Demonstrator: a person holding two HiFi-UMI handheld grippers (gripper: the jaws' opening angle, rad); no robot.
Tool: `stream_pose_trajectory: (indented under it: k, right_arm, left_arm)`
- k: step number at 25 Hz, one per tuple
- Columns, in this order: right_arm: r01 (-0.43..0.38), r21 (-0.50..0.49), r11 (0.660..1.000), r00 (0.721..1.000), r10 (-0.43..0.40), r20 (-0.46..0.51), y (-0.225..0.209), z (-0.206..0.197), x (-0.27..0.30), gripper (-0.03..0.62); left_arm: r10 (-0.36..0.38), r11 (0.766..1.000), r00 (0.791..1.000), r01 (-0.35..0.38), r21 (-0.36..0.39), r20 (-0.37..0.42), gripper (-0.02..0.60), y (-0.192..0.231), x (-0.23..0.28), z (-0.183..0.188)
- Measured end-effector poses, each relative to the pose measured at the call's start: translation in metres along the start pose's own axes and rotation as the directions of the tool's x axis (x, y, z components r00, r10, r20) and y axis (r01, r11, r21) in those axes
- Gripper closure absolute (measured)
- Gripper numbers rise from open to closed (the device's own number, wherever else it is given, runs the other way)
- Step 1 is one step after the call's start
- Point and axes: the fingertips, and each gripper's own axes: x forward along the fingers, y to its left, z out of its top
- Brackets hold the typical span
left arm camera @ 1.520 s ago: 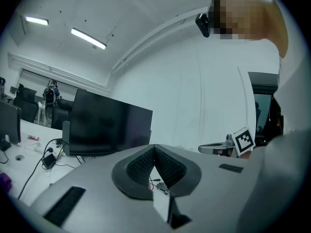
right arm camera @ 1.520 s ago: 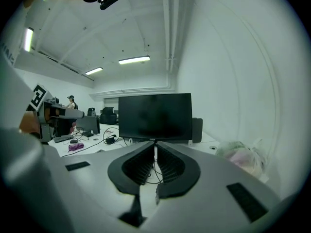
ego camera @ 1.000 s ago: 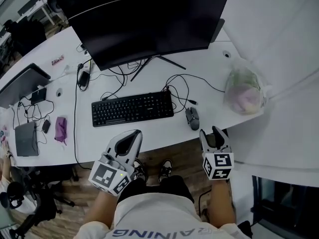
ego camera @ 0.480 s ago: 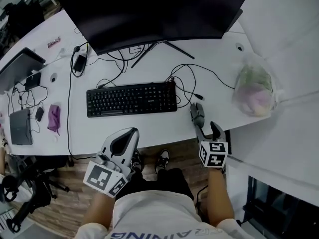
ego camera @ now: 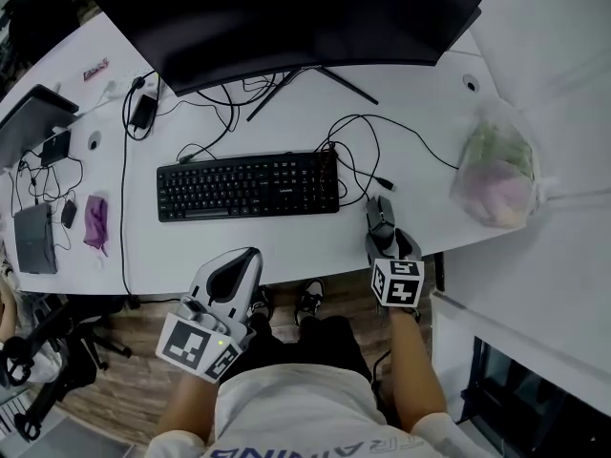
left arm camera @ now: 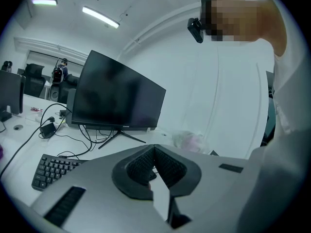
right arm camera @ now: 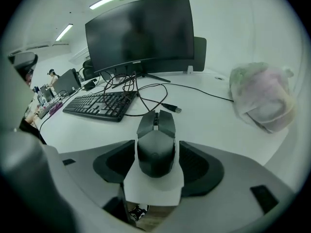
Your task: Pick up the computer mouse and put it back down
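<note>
The black computer mouse [ego camera: 380, 219] lies on the white desk [ego camera: 286, 246] near its front edge, right of the keyboard. My right gripper [ego camera: 389, 244] reaches over that edge and points down at it. Its jaws have just been opening and now stand wide, one on each side of the mouse's [right arm camera: 155, 140] rear half, with a thin gap at each pad. The mouse rests flat on the desk. My left gripper [ego camera: 244, 259] hangs in front of the desk edge, below the keyboard, its jaws shut with nothing between them [left arm camera: 154, 149].
A black keyboard [ego camera: 248, 185] lies left of the mouse, with a dark monitor [ego camera: 286, 17] behind it. Loose cables [ego camera: 358, 156] run between the two. A filled plastic bag [ego camera: 496, 175] sits at the right. A purple cloth [ego camera: 94, 220] and small devices lie far left.
My right gripper has come down and forward from in front of the desk edge until it straddles the mouse, with its jaws spread wider. The left gripper has sunk a little.
</note>
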Motion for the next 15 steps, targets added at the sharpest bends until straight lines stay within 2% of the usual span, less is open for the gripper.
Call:
stream_pose_trajectory:
  k: [15]
  right_arm:
    - [0.039, 0.001, 0.999, 0.999, -0.039, 0.015, 0.0004, 0.0016, 0.0065, 0.321]
  left_arm:
    - [-0.006, 1.000, 1.000, 0.006, 0.000, -0.016, 0.574, 0.0047, 0.0058, 0.0003]
